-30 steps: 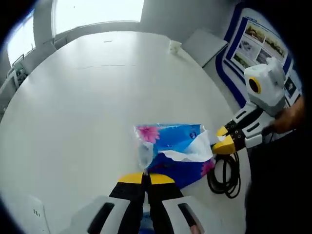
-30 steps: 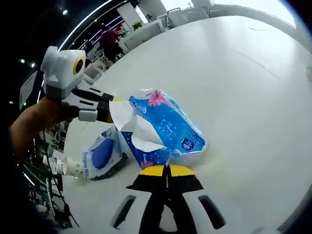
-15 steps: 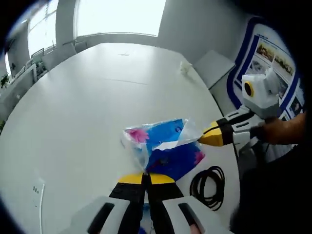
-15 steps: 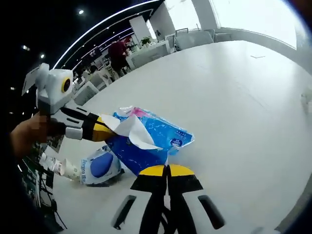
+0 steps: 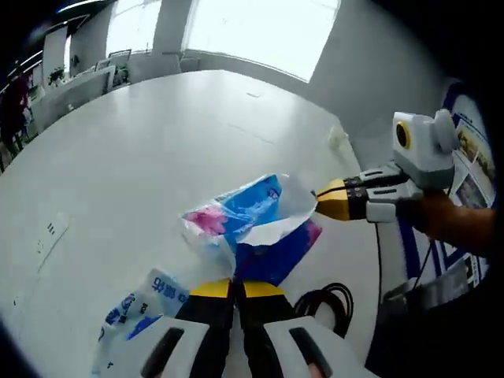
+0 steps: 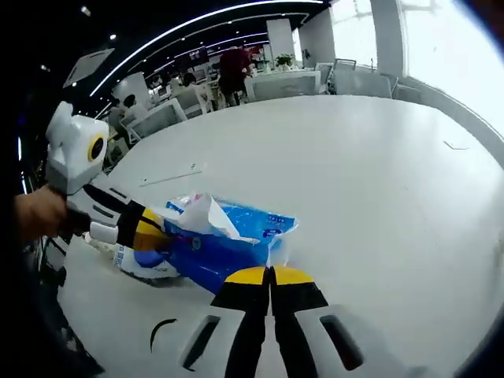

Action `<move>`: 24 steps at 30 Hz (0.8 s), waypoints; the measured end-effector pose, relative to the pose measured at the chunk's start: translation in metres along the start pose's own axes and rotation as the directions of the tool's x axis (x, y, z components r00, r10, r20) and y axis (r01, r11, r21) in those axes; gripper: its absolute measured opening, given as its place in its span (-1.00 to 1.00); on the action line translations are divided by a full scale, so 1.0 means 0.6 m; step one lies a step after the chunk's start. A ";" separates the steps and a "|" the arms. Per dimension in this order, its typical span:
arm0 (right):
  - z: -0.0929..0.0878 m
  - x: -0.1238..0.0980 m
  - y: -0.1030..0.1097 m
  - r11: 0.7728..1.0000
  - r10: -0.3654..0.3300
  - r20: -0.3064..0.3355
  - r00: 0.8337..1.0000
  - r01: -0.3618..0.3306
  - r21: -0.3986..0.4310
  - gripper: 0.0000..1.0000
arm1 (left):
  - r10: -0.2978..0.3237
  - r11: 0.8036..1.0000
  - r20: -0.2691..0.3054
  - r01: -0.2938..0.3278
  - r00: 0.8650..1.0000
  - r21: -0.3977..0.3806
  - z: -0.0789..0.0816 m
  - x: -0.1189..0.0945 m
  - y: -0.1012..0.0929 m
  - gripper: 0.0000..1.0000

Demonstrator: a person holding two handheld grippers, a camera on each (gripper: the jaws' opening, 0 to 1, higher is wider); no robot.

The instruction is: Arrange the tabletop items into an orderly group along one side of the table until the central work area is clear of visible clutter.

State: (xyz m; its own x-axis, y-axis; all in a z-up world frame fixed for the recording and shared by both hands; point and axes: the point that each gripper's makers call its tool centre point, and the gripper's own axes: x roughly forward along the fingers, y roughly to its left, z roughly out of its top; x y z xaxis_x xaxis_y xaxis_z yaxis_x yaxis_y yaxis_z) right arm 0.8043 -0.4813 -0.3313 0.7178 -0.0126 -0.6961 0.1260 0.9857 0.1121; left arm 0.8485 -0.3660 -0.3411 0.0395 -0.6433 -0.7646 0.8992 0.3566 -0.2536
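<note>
1. Big round white desk (image 5: 142, 150), smooth and matte, pretty much bare across the far part.
2. The blue tissue pack (image 5: 252, 224) is a soft, crinkly plastic pack with a pink flower print, and a white tissue sheet (image 5: 276, 228) pokes out of its torn top. It's stretched between the two grippers over the near edge of the desk, sagging in the middle.
3. A second pack (image 5: 138, 311), white with blue print and the same floppy plastic, lies flat on the desk to the near left in the left gripper view.
4. A black cable coil (image 5: 327, 303), thin and glossy, sits on the desk near right, just beside the tissue pack.
5. Left gripper (image 5: 233, 287): yellow-tipped black jaws pressed together, pinching the near edge of the pack's wrapper.
6. Right gripper (image 6: 269, 276): jaws also together, clamped on the pack's other end. In the left gripper view it comes in from the right with a hand (image 5: 453, 224) behind it.
</note>
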 end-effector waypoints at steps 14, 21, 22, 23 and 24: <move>0.010 0.047 -0.004 0.964 0.067 -0.041 0.997 -0.075 -0.255 -1.00 | 0.042 0.998 -0.039 -0.044 0.998 -0.048 -0.030 0.041 -0.004 -0.95; 0.001 0.072 -0.016 0.965 0.075 -0.070 0.995 -0.090 -0.247 -1.00 | 0.058 0.997 -0.080 -0.061 0.995 -0.040 -0.027 0.054 0.010 -0.95; -0.002 0.077 -0.018 0.967 0.082 -0.078 0.994 -0.098 -0.236 -1.00 | 0.068 0.997 -0.089 -0.069 0.994 -0.016 -0.027 0.054 0.012 -0.95; -0.006 0.077 -0.017 0.971 0.087 -0.085 0.993 -0.104 -0.216 -1.00 | 0.073 0.997 -0.096 -0.072 0.993 0.004 -0.028 0.055 0.012 -0.95; -0.011 0.081 -0.019 0.974 0.088 -0.095 0.992 -0.105 -0.199 -1.00 | 0.064 0.998 -0.109 -0.062 0.992 0.025 -0.031 0.057 0.010 -0.94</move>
State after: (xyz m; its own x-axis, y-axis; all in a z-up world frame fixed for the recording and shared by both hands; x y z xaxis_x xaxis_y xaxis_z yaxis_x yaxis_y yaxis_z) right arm 0.8332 -0.4919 -0.3707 0.6582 0.0902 -0.7474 -0.0889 0.9952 0.0418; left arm 0.8472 -0.3736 -0.3799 0.0494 -0.5414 -0.8393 0.9056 0.3787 -0.1909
